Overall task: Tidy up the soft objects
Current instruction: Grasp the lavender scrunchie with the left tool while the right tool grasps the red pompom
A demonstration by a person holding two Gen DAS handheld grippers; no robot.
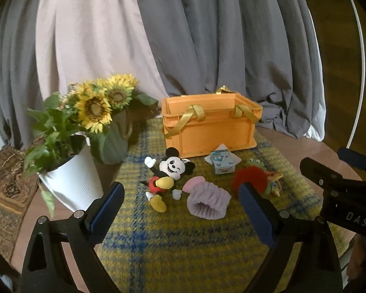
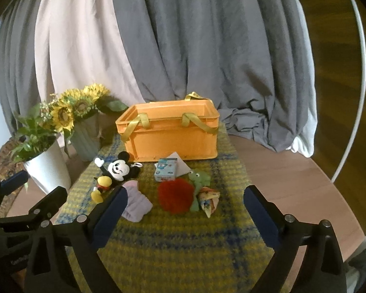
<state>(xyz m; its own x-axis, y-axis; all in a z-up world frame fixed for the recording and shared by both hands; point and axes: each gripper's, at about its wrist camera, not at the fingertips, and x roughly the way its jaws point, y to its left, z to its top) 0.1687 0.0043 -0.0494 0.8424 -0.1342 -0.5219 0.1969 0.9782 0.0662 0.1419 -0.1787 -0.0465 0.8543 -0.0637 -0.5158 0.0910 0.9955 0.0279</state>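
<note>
Left wrist view: the left tool (image 1: 181, 205) hangs spread wide and holding nothing, above the near part of a yellow-and-blue plaid mat (image 1: 173, 239) on the round table (image 1: 312, 146). Between its fingers lie a Mickey Mouse plush (image 1: 164, 174) and a lilac ribbed headband (image 1: 208, 201); to the right are a red pompom (image 1: 250, 177), a green frog toy (image 1: 256, 163) and a small tissue pack (image 1: 223, 162). Beyond them stands an orange crate (image 1: 208, 127) with gold ribbon handles, top open. Sunflowers (image 1: 102, 102) and a white pot (image 1: 70, 178) stand far left. The other tool's body at right reads "DAS".

Right wrist view: the right tool (image 2: 185, 207) is likewise spread and empty, near the pompom (image 2: 175, 194), with a folded patterned pouch (image 2: 208, 199) just beside the frog (image 2: 198, 178). Printing on the tissue pack (image 2: 166, 169) is too blurred to read.

The pickup looks not yet begun. I'd go for the headband or pompom first: come down straight, pinch the bulk of the fabric rather than an edge, lift clear of the neighbours, and release well inside the crate (image 2: 170, 131), avoiding the ribbon handles.
</note>
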